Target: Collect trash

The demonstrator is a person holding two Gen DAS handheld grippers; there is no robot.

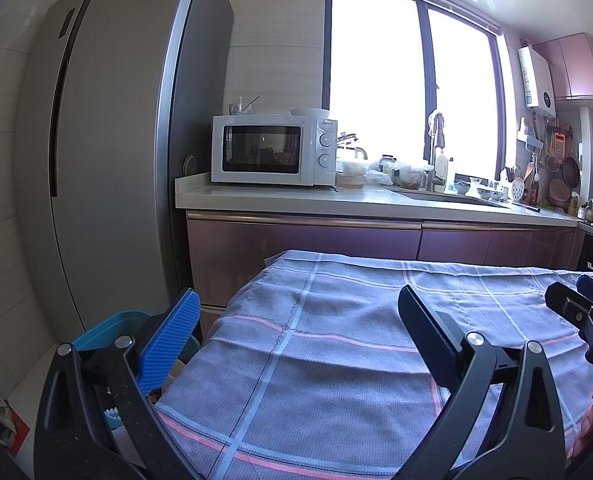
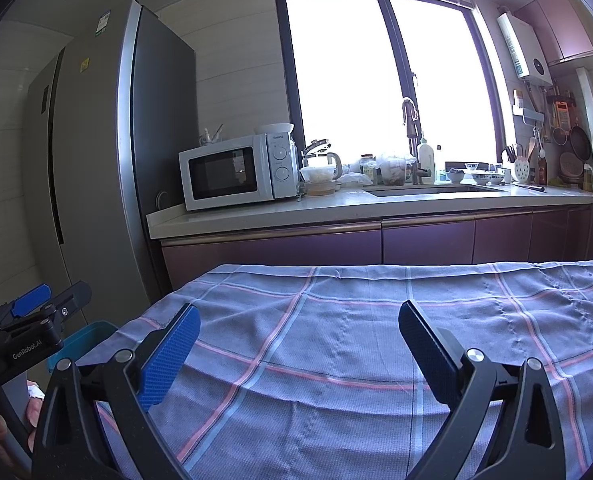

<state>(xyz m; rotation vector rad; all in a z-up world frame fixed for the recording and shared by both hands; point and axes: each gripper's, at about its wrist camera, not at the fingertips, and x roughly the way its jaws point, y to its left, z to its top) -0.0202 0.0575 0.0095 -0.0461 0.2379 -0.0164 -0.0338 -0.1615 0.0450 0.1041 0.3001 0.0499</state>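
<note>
Trash bin (image 1: 96, 330), a blue open-topped container, stands on the floor at the left edge of the cloth-covered surface (image 1: 336, 360), its rim partly hidden behind the left gripper's near finger; in the right wrist view the same bin (image 2: 84, 340) shows just beyond the surface's left corner. Pale items lie low beside the bin in the left wrist view, too hidden to identify. The surface carries a grey-blue checked cloth with pink and light-blue stripes, and no loose item shows on its visible area. The left gripper (image 1: 296, 340) hangs above the left part of the surface with its fingers (image 1: 172, 344) spread wide and holding nothing. The right gripper (image 2: 296, 344) hangs above the middle of the surface, its blue-padded fingers (image 2: 168, 356) likewise spread wide and empty. Each gripper appears at the margin of the other's view: the right at the far right of the left wrist view, the left at the far left of the right wrist view. Beyond the surface runs a kitchen counter (image 2: 336, 208) bearing a white microwave (image 2: 236, 170), a sink (image 2: 428, 190) with a tall tap, bowls and jars, beneath a bright window (image 2: 376, 72). A tall grey refrigerator (image 1: 108, 140) stands to the left of the counter.
</note>
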